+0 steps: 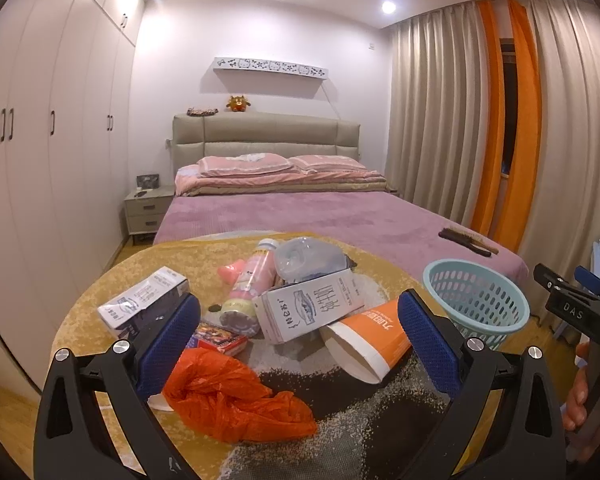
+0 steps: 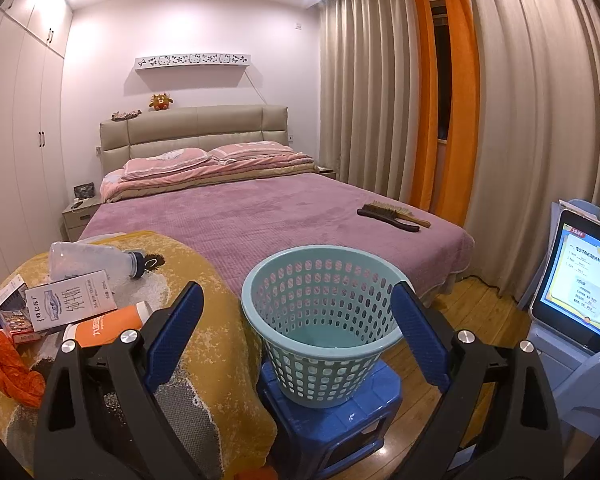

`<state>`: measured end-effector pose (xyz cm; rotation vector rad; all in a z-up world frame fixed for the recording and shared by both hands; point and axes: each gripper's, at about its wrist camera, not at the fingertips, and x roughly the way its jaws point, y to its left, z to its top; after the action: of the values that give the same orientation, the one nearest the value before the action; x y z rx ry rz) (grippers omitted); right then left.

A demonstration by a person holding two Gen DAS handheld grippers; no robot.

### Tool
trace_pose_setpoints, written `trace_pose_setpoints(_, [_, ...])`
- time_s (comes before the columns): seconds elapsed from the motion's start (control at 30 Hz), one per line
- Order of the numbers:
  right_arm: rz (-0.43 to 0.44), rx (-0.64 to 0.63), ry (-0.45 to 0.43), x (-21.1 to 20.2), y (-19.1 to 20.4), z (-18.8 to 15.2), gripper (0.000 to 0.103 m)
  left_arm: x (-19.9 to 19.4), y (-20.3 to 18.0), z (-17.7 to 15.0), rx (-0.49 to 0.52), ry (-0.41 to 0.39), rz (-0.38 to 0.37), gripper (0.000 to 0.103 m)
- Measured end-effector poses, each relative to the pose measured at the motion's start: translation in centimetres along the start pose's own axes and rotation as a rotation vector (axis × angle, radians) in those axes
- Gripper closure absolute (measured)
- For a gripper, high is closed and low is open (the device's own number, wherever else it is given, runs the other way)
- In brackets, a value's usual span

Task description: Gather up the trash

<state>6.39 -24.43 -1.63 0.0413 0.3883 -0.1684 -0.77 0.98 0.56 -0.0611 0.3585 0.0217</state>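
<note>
Trash lies piled on a round table with a yellow cloth (image 1: 100, 280): an orange plastic bag (image 1: 236, 396), an orange-and-white tube (image 1: 372, 340), a white milk carton (image 1: 312, 308), a pink bottle (image 1: 248, 284), a clear crushed bottle (image 1: 312, 258) and a dark-and-white box (image 1: 144, 300). My left gripper (image 1: 300, 344) hangs open over the pile, nothing between its blue pads. A teal basket (image 2: 320, 320) sits on a blue stool (image 2: 332, 420). My right gripper (image 2: 296, 340) is open, held in front of the basket and holding nothing.
A bed with a purple cover (image 2: 260, 216) stands behind the table, with two brushes (image 2: 392, 216) on it. A lit tablet (image 2: 576, 280) stands at the right on a chair. Wardrobes (image 1: 40, 140) line the left wall, curtains (image 1: 440, 120) the right. A hand (image 1: 588, 392) holds the right gripper.
</note>
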Motion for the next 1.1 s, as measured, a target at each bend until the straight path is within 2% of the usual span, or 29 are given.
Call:
trace_pose_setpoints(1.0, [0.005,0.011,0.001,0.0,-0.2,0.0,0.013,-0.4,1.2,-0.2,-0.018,0.0,0.012,0.007])
trace_pose_setpoints(1.1, [0.007,0.009,0.003,0.1,-0.2,0.1,0.016,-0.4,1.5,-0.2,-0.026,0.0,0.012,0.007])
